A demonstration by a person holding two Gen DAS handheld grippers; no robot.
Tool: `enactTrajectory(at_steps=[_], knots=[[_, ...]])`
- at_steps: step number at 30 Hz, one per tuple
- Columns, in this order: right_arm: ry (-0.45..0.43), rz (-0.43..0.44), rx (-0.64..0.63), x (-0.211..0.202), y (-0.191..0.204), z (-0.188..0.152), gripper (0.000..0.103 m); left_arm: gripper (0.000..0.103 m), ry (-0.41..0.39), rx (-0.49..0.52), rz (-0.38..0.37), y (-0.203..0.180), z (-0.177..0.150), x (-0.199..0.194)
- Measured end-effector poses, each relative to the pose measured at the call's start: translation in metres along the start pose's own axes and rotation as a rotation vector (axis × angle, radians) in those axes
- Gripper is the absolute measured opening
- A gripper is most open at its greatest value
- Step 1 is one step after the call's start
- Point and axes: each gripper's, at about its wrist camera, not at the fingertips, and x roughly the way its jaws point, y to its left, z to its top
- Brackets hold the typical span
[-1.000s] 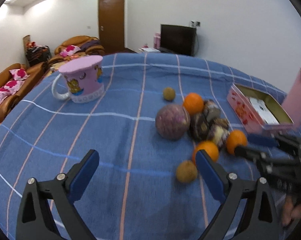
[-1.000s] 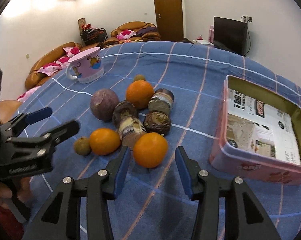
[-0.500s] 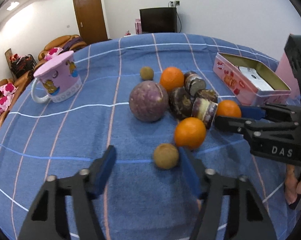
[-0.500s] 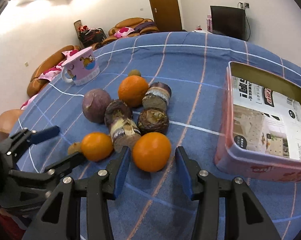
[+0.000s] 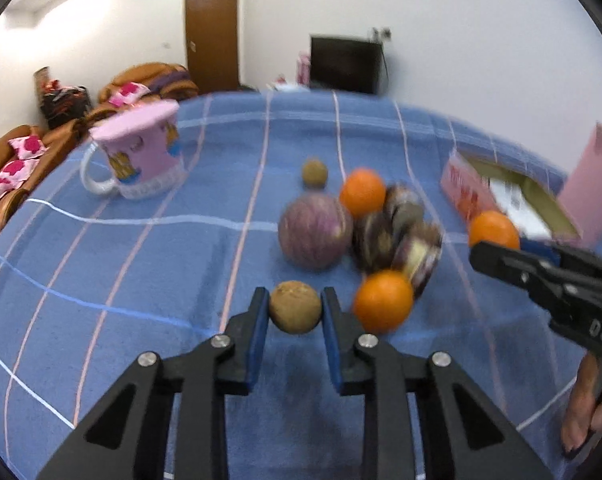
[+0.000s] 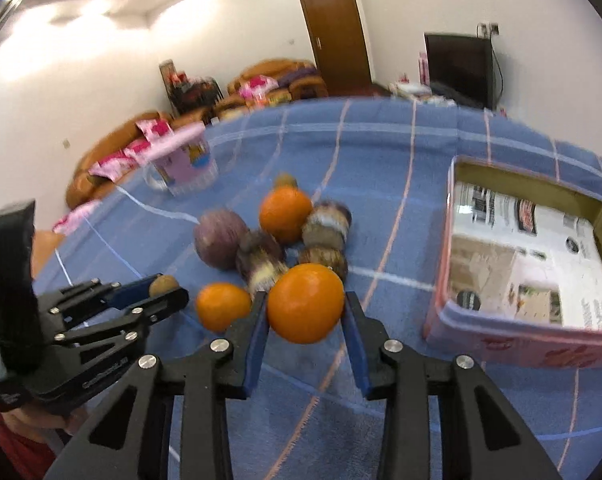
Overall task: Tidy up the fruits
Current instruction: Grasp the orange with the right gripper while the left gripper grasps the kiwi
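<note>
Both grippers have come in on fruit since a second ago, and the left jaws went from wide to tight. My left gripper (image 5: 295, 312) now squeezes the small brown fruit (image 5: 295, 307) between its blue pads (image 5: 259, 334), one pad on each side. My right gripper (image 6: 306, 312) has its jaws closing, and the big orange (image 6: 306, 302) sits right between its pads (image 6: 257, 344), which touch it on both sides.

To do this step well, I think I should hold each fruit in the middle, squeeze gently so nothing gets squashed, and lift straight up so round fruit does not roll out.

Just beside the left fingers, on their right, sits another orange (image 5: 383, 301). Past the fingertips are the purple round fruit (image 5: 315, 232) and some dark fruits, blurry, all bunched together. Far off to the left stands the pink mug (image 5: 143, 156). To the right of the right fingers is the open pink tin (image 6: 513, 336), near and with room inside. It all sits on the blue cloth (image 5: 101, 260).
</note>
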Motion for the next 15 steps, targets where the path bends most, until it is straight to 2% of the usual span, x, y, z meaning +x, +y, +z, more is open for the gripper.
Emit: enactTrajectory(at_steps=[4,7,10,15], knots=[[-0.107,0.010,0.013,-0.028,-0.005,0.009,0.038,0.028,-0.104,0.036,0.028,-0.022,0.012,-0.017],[-0.159,-0.005,0.023,-0.042,-0.013,0.014,0.038,0.028,-0.163,0.049,0.004,-0.041,0.020,-0.028],[-0.195,-0.043,0.032,-0.053,-0.022,0.017,0.038,0.028,-0.192,0.057,-0.013,-0.058,0.028,-0.031],[-0.221,-0.126,0.038,-0.063,-0.043,0.017,0.038,0.028,-0.190,0.073,-0.042,-0.088,0.038,-0.021]])
